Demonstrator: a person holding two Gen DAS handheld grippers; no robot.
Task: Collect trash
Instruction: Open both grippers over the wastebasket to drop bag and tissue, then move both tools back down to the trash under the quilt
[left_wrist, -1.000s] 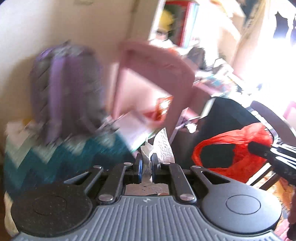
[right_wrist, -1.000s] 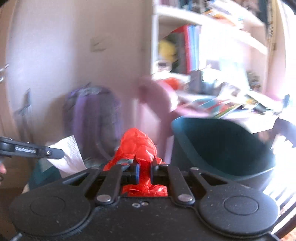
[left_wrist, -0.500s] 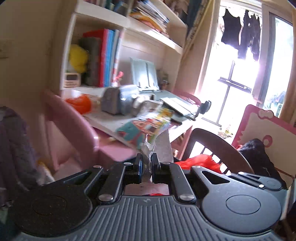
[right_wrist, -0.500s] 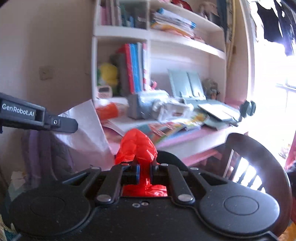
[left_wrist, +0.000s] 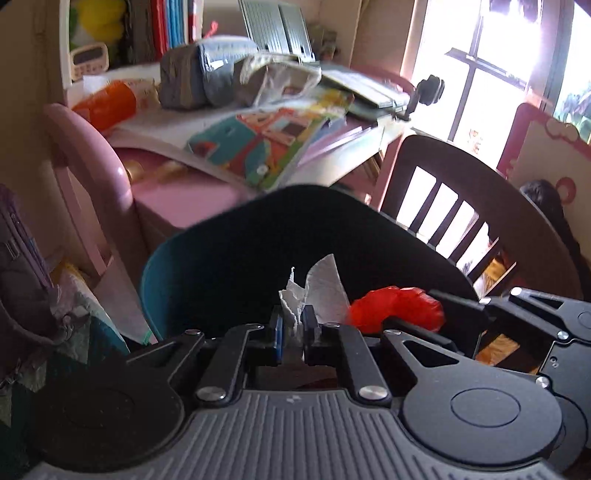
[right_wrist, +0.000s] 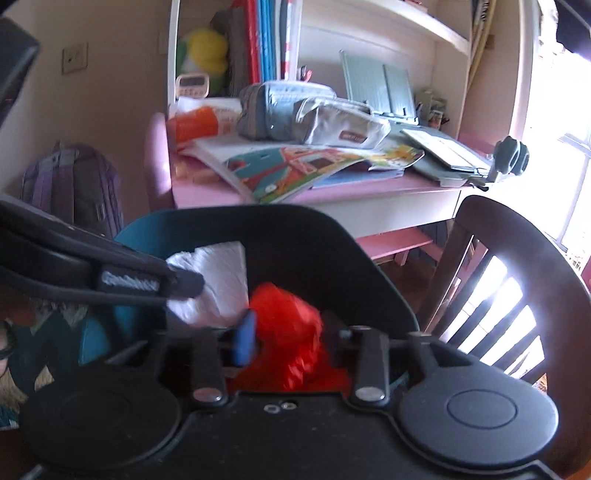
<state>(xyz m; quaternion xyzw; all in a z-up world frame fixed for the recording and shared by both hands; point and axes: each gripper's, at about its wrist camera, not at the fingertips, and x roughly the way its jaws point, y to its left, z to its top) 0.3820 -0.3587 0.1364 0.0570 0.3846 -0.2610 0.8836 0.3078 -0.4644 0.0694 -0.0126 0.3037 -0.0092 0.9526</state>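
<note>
Both my tongs hang over the open mouth of the teal bin (left_wrist: 173, 280), which stands on the floor just in front of the pink desk (right_wrist: 369, 192). My left tongs (left_wrist: 293, 328) are pinched tight on the crumpled white tissue (left_wrist: 325, 288). My right tongs (right_wrist: 291, 332) have just been opening and now stand half apart, with the red plastic bag (right_wrist: 288, 332) loose between them. The white lettering on the side of the left tongs is too blurred to read.
</note>
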